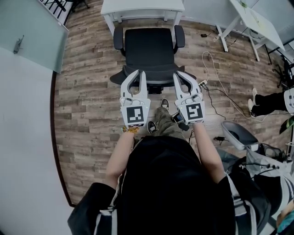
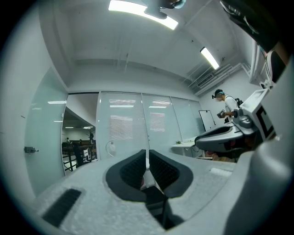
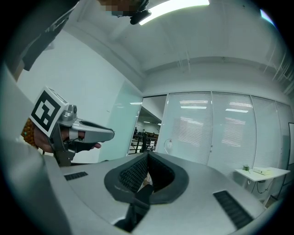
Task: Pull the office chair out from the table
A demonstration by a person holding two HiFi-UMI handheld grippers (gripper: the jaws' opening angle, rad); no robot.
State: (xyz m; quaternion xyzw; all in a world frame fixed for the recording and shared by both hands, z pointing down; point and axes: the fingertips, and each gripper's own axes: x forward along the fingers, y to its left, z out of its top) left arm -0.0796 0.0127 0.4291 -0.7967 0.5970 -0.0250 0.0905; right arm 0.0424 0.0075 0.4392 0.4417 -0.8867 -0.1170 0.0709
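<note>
- In front of the office chair (image 1: 149, 48), the table (image 1: 138, 7) stands close. The front edge of the seat lies just beside the table's edge, and almost all of the seat shows clear of the table.
- Behind the chair, at the top of its back, the left gripper (image 1: 140, 73) and the right gripper (image 1: 179, 74) are held level, 1 toward each end of the back.
- The jaws of both grippers are pressed together. The left pads (image 2: 135, 167) meet, the right pads (image 3: 135, 172) meet, and nothing is plainly caught between them.
- Whether the tips touch the chair's back cannot be told.
- 2 stages are fitted by this: a chair that is about to be gripped and drawn back, or a chair that is already drawn back and let go.
- Any pull on the chair is best made straight away from the table. It should be shared evenly by the 2 grippers, so that the chair is not swung to 1 side.
- To the right of the chair, a plug strip (image 1: 202, 83) and cables (image 1: 223, 88) lie on the floor. The chair's base should be kept off them.
- Just behind the chair, a shoe (image 1: 164, 103) of the person is seen, so room must be left there for the chair.
</note>
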